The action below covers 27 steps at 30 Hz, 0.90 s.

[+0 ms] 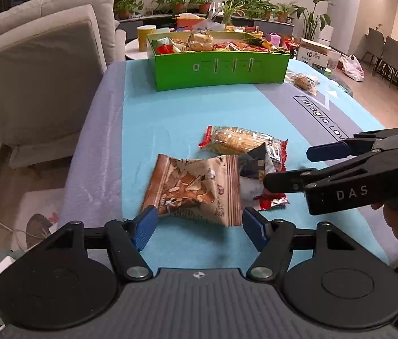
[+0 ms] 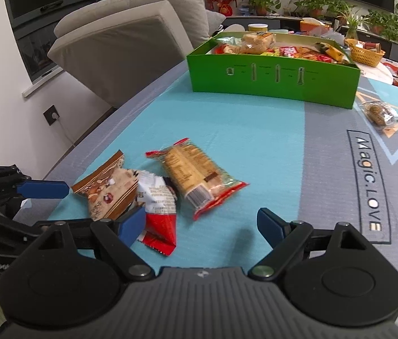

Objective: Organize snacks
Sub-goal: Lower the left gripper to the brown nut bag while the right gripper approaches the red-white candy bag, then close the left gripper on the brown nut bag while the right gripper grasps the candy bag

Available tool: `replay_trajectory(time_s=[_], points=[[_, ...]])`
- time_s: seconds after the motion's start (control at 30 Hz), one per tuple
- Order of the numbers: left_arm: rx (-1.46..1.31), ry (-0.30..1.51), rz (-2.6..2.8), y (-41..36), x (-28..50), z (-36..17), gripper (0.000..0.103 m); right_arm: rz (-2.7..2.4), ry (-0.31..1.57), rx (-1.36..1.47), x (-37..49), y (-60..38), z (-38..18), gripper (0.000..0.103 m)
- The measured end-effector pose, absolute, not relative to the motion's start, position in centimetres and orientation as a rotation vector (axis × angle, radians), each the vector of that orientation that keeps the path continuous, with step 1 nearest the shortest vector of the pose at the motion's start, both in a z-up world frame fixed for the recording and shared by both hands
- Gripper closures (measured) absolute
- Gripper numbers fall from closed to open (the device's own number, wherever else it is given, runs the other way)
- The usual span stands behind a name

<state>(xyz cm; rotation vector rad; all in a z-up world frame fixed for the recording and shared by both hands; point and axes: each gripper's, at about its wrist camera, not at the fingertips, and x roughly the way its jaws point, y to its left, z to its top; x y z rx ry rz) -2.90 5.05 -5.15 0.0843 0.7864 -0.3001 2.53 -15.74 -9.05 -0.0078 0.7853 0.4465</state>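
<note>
Three snack packets lie close together on the blue tablecloth: a brown packet (image 1: 196, 186) (image 2: 105, 192), a clear cracker packet with red ends (image 1: 241, 141) (image 2: 196, 175), and a red and white packet (image 1: 255, 175) (image 2: 159, 206) tucked between them. My left gripper (image 1: 200, 226) is open, its blue pads flanking the near edge of the brown packet. My right gripper (image 2: 201, 226) (image 1: 287, 167) is open too, coming in from the right over the red and white packet. A green box (image 1: 218, 67) (image 2: 272, 82) holding several snacks stands at the far side.
A clear cookie packet (image 1: 303, 80) (image 2: 379, 114) lies right of the green box. A beige sofa (image 1: 43, 70) stands just beyond the table's left edge. A yellow basket (image 2: 364, 52), boxes and potted plants crowd the space behind the box.
</note>
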Motion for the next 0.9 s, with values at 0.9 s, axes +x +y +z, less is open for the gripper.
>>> replay_trajectory(time_s=[0.9], points=[[0.083,0.804,-0.212,4.1,0.7,-6.5,0.033,0.324,0.755,0.015,3.5,-17.9,-9.0,0.028]])
